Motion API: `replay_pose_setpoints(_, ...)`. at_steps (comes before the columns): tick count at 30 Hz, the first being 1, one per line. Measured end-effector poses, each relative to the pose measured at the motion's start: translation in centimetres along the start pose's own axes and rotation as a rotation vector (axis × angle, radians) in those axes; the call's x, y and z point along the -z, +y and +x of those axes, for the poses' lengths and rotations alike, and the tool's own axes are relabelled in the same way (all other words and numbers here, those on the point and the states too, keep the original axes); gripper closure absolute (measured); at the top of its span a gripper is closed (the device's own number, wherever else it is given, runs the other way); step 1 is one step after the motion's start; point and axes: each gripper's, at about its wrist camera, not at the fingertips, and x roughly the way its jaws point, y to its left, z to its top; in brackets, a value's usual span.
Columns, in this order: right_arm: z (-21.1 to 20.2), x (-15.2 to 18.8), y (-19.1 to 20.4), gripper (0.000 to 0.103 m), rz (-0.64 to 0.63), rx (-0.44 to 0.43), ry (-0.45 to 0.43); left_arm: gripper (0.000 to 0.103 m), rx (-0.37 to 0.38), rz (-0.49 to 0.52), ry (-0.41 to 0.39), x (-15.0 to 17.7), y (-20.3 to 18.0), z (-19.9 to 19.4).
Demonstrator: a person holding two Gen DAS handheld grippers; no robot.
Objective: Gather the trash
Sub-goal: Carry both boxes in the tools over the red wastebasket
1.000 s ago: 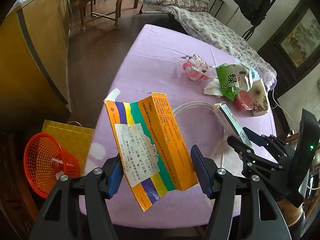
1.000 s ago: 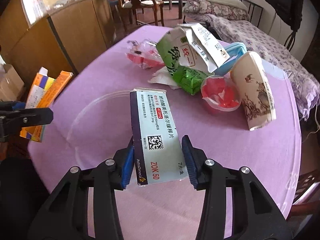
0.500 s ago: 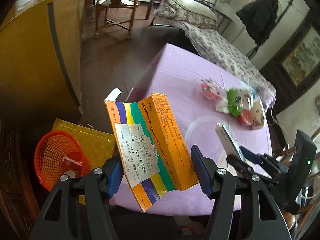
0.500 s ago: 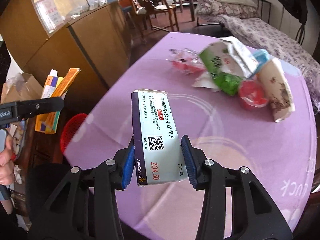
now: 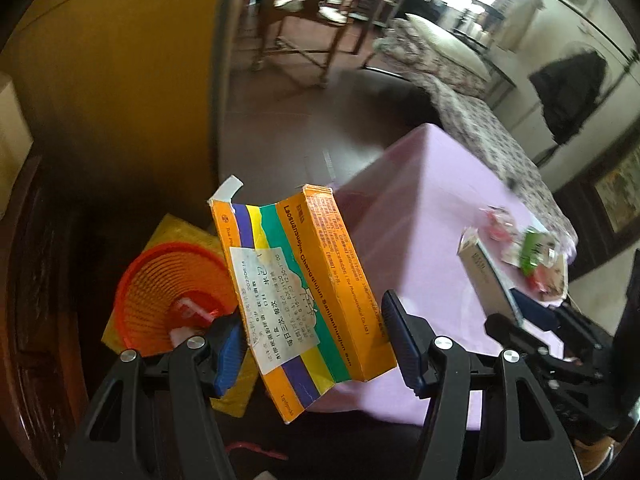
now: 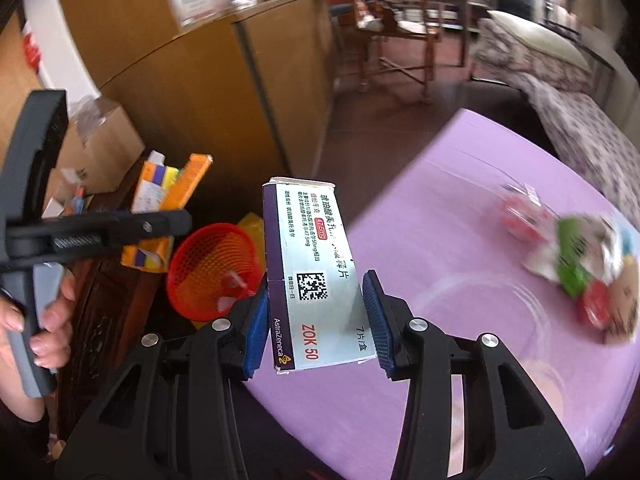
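Observation:
My left gripper (image 5: 312,348) is shut on an orange medicine box with coloured stripes (image 5: 304,280) and holds it in the air above and right of the orange mesh basket (image 5: 172,292) on the floor. My right gripper (image 6: 316,320) is shut on a white and purple medicine box (image 6: 316,272), held over the table's near left corner; the basket (image 6: 212,268) lies below to its left. The left gripper with its orange box (image 6: 168,200) shows at the left of the right wrist view. The right gripper's box (image 5: 484,280) shows at the right of the left wrist view.
The table with a purple cloth (image 6: 460,240) holds a pile of wrappers, a green packet and a paper cup (image 6: 576,272) at its far right. A yellow bag (image 5: 180,232) lies under the basket. A wooden cabinet (image 6: 224,92) stands behind, with a chair and a bed beyond.
Both grippers have swung left away from the table toward the orange basket, each still holding its box. The basket is now nearer and larger in both views.

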Motion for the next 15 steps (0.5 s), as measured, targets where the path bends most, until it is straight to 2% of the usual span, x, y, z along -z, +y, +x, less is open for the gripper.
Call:
replay_pose_setpoints(6, 4.6, -3.1, 5.8, 0.058, -0.129, -0.056, 0.093, 0.04, -0.062, -0.095, 0.036, 0.5, 6.6, 1.2)
replay_pose_setpoints(10, 7.5, -4.1, 8.3, 0.058, -0.193, -0.076, 0.163, 0.04, -0.091, -0.162, 0.078, 1.1, 11.1, 2.6)
replay_pose_setpoints(15, 10.5, -4.7, 11.1, 0.058, -0.264, -0.098, 0.237, 0.04, -0.116, -0.223, 0.119, 1.7, 14.9, 4.5)
